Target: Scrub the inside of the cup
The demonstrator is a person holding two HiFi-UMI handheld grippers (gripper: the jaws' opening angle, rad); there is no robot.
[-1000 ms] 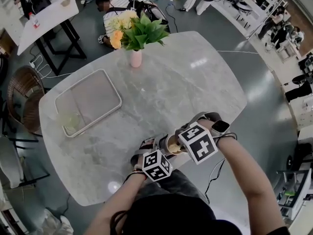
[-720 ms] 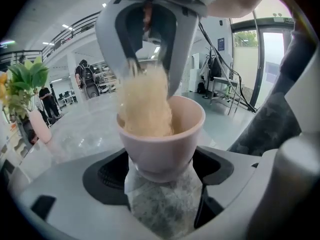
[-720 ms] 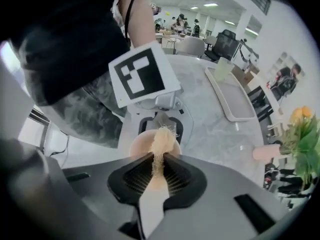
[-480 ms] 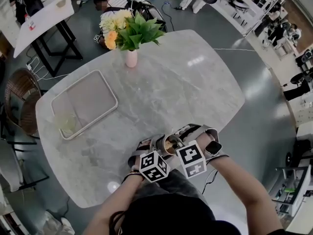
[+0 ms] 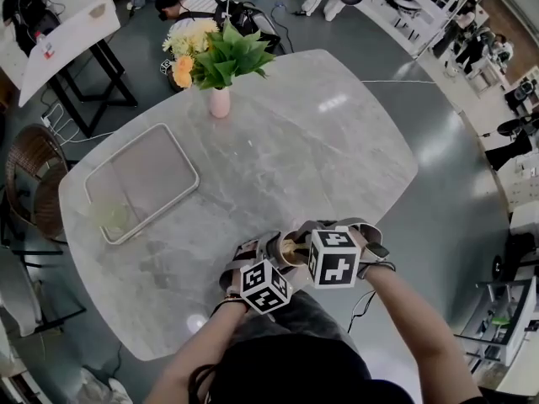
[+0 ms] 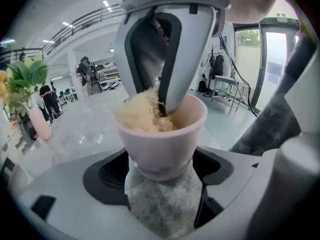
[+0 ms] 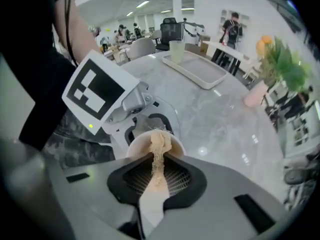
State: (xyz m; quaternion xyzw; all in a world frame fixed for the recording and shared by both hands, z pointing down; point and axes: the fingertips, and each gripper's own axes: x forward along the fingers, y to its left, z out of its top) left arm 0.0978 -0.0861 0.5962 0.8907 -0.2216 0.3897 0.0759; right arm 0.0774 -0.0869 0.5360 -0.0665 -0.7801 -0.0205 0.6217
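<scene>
Table (image 5: 320, 141): grey marble-look top, rounded corners, glossy, with ceiling-light glare on the far right. Two items sit directly on it. Tray (image 5: 139, 179): rectangular, pale raised rim, left side, set at an angle to the table edge, with a pale greenish glass (image 5: 109, 215) in its near corner. Pink vase (image 5: 219, 102): upright at the far edge, holding flowers (image 5: 210, 53), well apart from the tray.

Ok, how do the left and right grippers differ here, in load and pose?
The left gripper is shut on a pale pink cup; the right gripper is shut on a tan fibrous scrubber. The left gripper grips the cup low, mouth up; the right gripper comes from above, its fingers dipping into the cup. Shared: both are shut and meet by the marble table's near edge.
</scene>
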